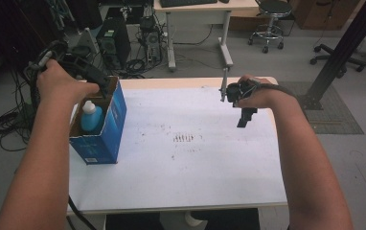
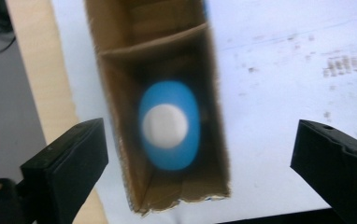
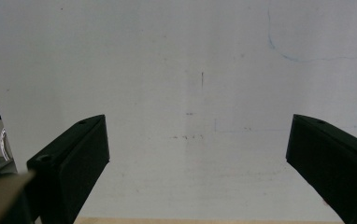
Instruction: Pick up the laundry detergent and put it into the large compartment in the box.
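Note:
A blue cardboard box [image 1: 105,129] stands open-topped at the table's left edge. Inside it a blue bottle with a white cap [image 1: 91,116] stands upright. My left gripper [image 1: 105,87] hovers above the box's far end. In the left gripper view I look straight down into the box [image 2: 120,93] at the bottle [image 2: 168,125], with the jaws wide apart on either side and nothing between them; the gripper [image 2: 200,163] is open. My right gripper [image 1: 245,119] hangs over the table's far right, pointing down. Its jaws [image 3: 197,161] stand open over bare white tabletop.
The white table [image 1: 181,172] has dark smudges [image 1: 185,138] near its middle. Beyond the far edge are computer towers [image 1: 113,40], tangled cables, a desk [image 1: 198,19] and a stool [image 1: 269,19]. A black post [image 1: 344,48] rises at the right.

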`<state>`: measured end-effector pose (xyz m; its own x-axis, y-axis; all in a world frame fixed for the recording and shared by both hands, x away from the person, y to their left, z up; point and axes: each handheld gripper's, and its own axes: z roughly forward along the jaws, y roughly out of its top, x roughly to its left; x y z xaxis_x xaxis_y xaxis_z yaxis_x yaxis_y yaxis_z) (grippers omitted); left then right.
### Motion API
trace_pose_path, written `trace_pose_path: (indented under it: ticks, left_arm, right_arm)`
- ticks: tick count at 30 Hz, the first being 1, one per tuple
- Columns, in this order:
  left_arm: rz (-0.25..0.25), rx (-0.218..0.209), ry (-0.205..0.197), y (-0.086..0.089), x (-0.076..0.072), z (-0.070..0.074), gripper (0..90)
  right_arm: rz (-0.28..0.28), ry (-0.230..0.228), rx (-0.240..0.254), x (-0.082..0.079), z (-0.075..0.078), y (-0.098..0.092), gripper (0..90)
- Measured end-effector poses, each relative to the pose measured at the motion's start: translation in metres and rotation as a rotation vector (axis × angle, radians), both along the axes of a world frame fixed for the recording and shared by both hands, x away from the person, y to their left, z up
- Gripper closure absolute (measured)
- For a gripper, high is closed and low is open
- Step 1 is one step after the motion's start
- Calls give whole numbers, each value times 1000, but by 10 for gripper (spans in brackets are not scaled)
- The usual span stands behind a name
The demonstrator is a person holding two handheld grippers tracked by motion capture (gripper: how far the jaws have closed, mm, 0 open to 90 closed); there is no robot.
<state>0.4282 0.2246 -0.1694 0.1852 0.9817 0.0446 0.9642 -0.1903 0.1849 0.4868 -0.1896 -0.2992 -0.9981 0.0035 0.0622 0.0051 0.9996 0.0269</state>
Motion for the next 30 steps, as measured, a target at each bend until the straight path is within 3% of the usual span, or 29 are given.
trace_pose_path:
  ticks: [4, 7, 10, 14, 15, 19, 23, 25, 30]
  left_arm:
    - [-98, -58, 19, -10, 3, 8, 10]
    - [-141, -44, 17, -16, 5, 15, 2]
    - [-188, -71, 10, -24, 7, 22, 2]
    - [-341, -85, 23, -44, 10, 26, 2]
    - [-386, -79, 41, -50, 12, 26, 2]
    - [-461, -14, 56, -64, 17, 23, 2]
    - [-582, -22, 66, -77, 19, 21, 2]
    - [-649, 5, 83, -87, 18, 18, 2]
    - [-719, 38, 109, -99, 17, 13, 2]
  right_arm:
    - [-1, 1, -1, 0, 0, 0, 59]
    - [3, 1, -3, -1, 0, -1, 59]
    - [2, 0, -4, -1, 0, -2, 59]
    - [1, -1, -4, -2, 1, -3, 59]
    - [2, 0, -4, -2, 1, -3, 59]
    - [4, -1, -6, -2, 1, -3, 59]
    - [5, 1, -8, -4, 1, -2, 59]
    - [8, 0, -9, -4, 1, -1, 59]
    - [15, 3, -15, -4, 0, -1, 59]
